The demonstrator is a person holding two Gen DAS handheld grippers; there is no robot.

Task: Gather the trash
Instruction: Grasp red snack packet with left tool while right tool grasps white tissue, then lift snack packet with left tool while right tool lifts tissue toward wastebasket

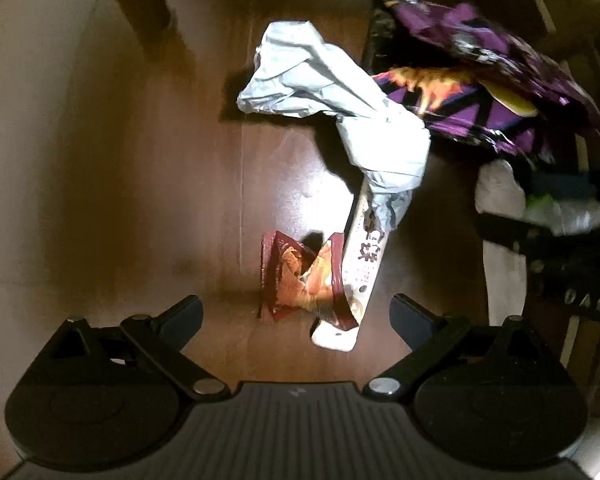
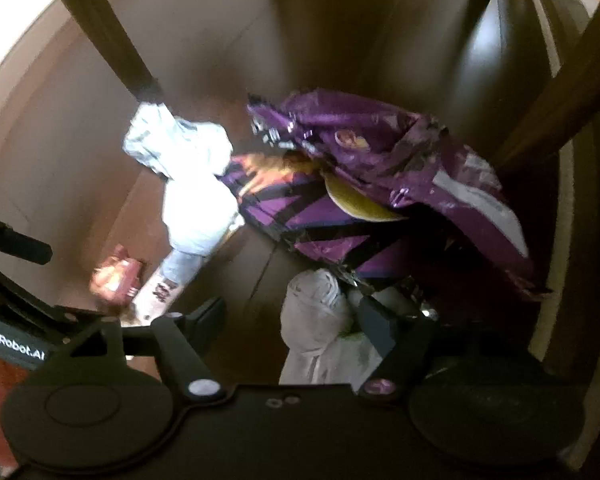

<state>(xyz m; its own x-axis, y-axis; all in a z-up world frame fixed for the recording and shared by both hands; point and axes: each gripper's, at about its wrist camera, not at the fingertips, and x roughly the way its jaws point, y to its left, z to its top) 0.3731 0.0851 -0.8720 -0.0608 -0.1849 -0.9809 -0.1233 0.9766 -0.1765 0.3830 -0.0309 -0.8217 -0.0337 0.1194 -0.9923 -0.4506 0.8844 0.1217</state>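
Black left tongs (image 1: pixel 296 316) stand wide open over a brown wooden floor (image 1: pixel 140 200), gripping nothing; a small red snack wrapper (image 1: pixel 296 276) and a long white wrapper (image 1: pixel 364 256) lie just ahead between the fingers. Crumpled white paper (image 1: pixel 300 72) touches a purple chip bag (image 1: pixel 480 92). Right tongs (image 2: pixel 296 320) stand open around a pale crumpled wad (image 2: pixel 316 320); whether the pads touch it cannot be told.

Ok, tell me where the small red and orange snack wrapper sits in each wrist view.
Left wrist: the red and orange snack wrapper lies low in the middle, just ahead of the open left gripper.
Right wrist: the same wrapper shows blurred at the lower left.
Shared landmark: the white printed packet lies against the wrapper's right side in both views.
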